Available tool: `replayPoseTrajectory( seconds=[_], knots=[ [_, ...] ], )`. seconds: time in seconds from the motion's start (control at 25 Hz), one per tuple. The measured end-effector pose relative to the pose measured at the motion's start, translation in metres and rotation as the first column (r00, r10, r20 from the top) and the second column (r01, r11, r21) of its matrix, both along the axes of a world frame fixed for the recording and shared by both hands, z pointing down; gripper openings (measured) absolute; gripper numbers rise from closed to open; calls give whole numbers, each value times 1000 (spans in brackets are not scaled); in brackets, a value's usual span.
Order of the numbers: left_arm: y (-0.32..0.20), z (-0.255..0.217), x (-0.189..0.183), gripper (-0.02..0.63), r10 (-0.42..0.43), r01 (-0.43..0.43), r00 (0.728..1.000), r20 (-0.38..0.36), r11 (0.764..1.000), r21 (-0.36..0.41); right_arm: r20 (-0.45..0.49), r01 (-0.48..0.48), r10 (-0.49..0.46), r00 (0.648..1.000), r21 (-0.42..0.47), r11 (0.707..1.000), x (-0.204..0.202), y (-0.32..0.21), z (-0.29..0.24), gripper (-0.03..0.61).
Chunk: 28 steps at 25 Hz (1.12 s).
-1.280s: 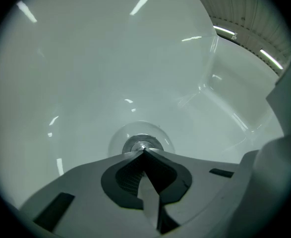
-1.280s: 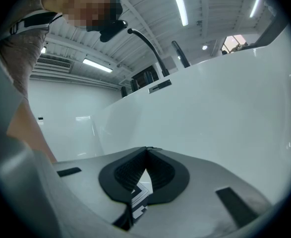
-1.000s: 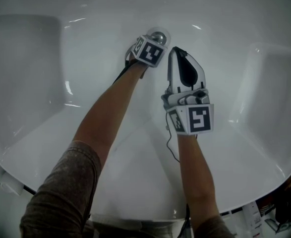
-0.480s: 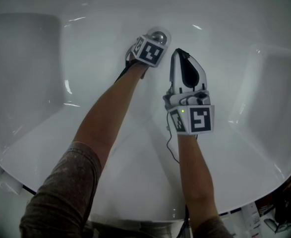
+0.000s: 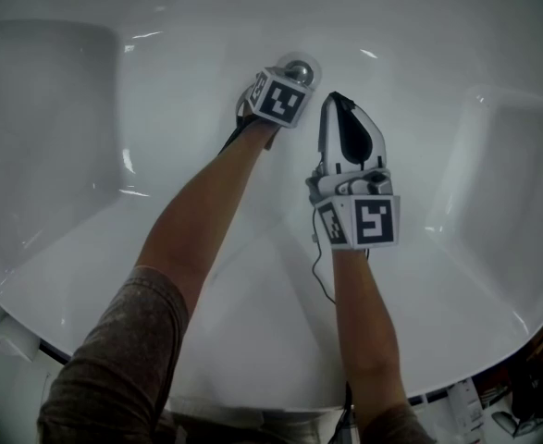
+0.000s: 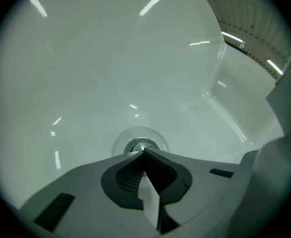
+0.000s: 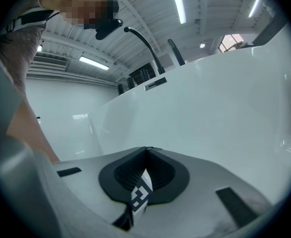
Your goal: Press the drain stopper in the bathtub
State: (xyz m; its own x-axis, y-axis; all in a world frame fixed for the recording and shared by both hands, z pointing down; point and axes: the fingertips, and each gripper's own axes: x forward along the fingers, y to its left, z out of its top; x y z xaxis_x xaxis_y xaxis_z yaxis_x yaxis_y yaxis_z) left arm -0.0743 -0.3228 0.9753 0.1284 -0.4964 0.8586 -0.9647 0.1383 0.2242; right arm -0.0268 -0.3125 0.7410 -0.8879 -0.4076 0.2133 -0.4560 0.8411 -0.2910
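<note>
1. While the head view shows only the chrome top of the drain stopper [image 5: 297, 67] beyond the left gripper [image 5: 288, 80], the left gripper view shows it ringed in the bathtub [image 6: 86, 73] floor.
2. The left gripper's jaws are pressed together and empty, with the tips at the stopper's near edge. Contact is unclear.
3. The right gripper [image 7: 146, 148] is likewise closed on nothing and faces the tub wall.
4. Only its view shows a dark spout [image 7: 144, 42] on the rim.
</note>
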Motion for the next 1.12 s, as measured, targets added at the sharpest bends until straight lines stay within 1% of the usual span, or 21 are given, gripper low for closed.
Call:
replayPoseTrajectory(
  seconds=[0.12,0.28,0.36,0.48,0.52,0.68,1.12],
  knots=[
    [2,-9,-3,0,-15,15,1000,-4,1000,10,-5,4,-4,1000,10,1000,-2,-1,-6,-2],
    [8,-21,-5,0,-20,20,1000,-9,1000,5,-13,11,-11,1000,25,1000,-6,-1,-16,-2],
    [9,-14,-2,1,-24,24,1000,-16,1000,9,-18,16,-15,1000,38,999,-5,-4,-9,-2],
    [1,11,5,2,-32,33,999,-25,999,35,-39,28,-25,999,67,997,-3,-10,21,-2],
    [-1,11,5,1,-36,37,999,-26,998,43,-45,32,-29,999,75,997,-4,-10,22,-2],
    [1,-25,-3,2,-51,53,998,-29,997,64,-44,33,-29,999,83,996,-9,-5,-6,-2],
    [16,-127,-11,0,-46,48,999,-22,995,89,-44,19,-16,999,67,998,-16,14,-77,-2]
  ],
)
